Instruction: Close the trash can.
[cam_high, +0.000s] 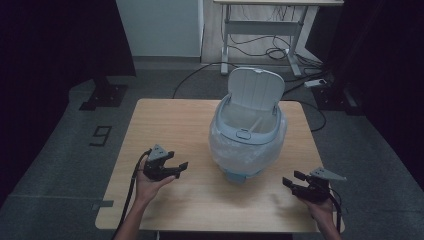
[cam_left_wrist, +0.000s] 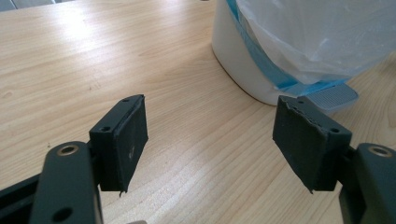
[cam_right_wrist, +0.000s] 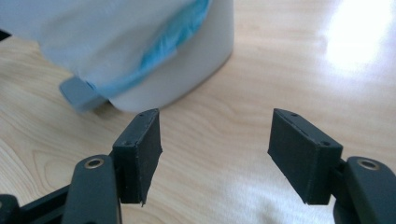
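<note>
A pedal bin (cam_high: 247, 135), lid (cam_high: 256, 89) tipped up and back, stands on the far middle of a pale wooden table (cam_high: 165, 125), between two hand-held grippers that rest low on the near half, well apart from it. The left gripper (cam_high: 181, 168) and the right gripper (cam_high: 289, 181) both point inward at the bin, jaws spread and empty; their black pads (cam_left_wrist: 125, 140) are flat, matte and a little frayed at the edges. A thin, translucent plastic liner (cam_left_wrist: 322, 37) with a blue drawstring band (cam_right_wrist: 163, 56) is folded down over the rim and billows loosely round the smooth, pale body (cam_right_wrist: 201, 56). A ribbed grey foot pedal (cam_left_wrist: 334, 95) juts from the base on the near side. The bin looks a light, stiff plastic shell, likely to slide on the smooth tabletop if pushed; the liner is soft, slippery and easily torn. The folded liner edge at the rim seems the best place to pinch, one gripper at each side.
</note>
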